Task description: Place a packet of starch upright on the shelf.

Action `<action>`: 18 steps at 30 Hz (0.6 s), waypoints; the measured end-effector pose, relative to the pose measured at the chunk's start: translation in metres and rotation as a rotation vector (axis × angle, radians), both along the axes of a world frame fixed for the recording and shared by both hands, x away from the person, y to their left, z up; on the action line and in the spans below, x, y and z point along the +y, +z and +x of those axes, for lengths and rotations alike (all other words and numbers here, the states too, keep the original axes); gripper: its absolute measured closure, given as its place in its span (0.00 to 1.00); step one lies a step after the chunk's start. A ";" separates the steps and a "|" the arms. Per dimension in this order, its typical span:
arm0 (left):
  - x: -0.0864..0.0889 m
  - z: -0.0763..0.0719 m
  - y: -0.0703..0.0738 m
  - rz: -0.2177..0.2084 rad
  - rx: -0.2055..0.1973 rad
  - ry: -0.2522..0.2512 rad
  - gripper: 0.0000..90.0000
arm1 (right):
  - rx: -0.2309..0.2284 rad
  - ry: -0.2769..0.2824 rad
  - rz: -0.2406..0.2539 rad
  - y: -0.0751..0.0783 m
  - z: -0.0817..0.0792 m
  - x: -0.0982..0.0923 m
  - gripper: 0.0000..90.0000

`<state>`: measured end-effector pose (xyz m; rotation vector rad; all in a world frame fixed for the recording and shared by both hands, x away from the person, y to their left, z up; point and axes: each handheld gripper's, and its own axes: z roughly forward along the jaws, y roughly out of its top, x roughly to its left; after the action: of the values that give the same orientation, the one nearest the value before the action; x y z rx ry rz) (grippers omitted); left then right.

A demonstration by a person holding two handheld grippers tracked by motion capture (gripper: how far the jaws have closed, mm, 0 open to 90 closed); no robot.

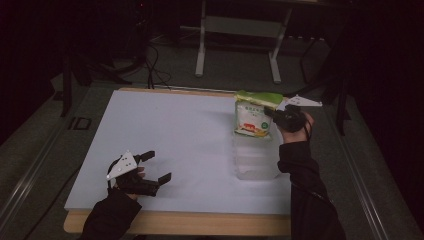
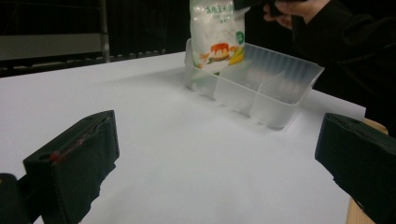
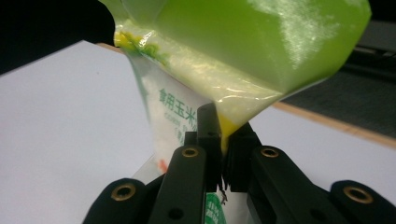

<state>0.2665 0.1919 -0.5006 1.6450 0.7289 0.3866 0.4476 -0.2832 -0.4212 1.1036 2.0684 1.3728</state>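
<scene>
The right gripper [image 1: 274, 114] pinches the soft, crinkly pouch [image 1: 253, 119] by its green top seam—probably the firmest hold—over the far compartment of the clear tray [image 1: 257, 165], while the left gripper [image 1: 157, 167] rests wide apart.

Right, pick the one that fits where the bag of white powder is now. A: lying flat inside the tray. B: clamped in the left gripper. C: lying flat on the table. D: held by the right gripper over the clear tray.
D: the right gripper is shut on the bag, holding it upright at the clear tray.
</scene>
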 end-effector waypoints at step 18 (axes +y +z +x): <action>0.002 0.000 0.002 0.001 0.002 -0.008 0.00 | 0.080 -0.084 -0.072 -0.004 -0.009 -0.009 0.56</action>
<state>0.2664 0.1936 -0.4991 1.6489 0.7236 0.3789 0.4389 -0.2917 -0.4257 1.2191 2.0844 1.2236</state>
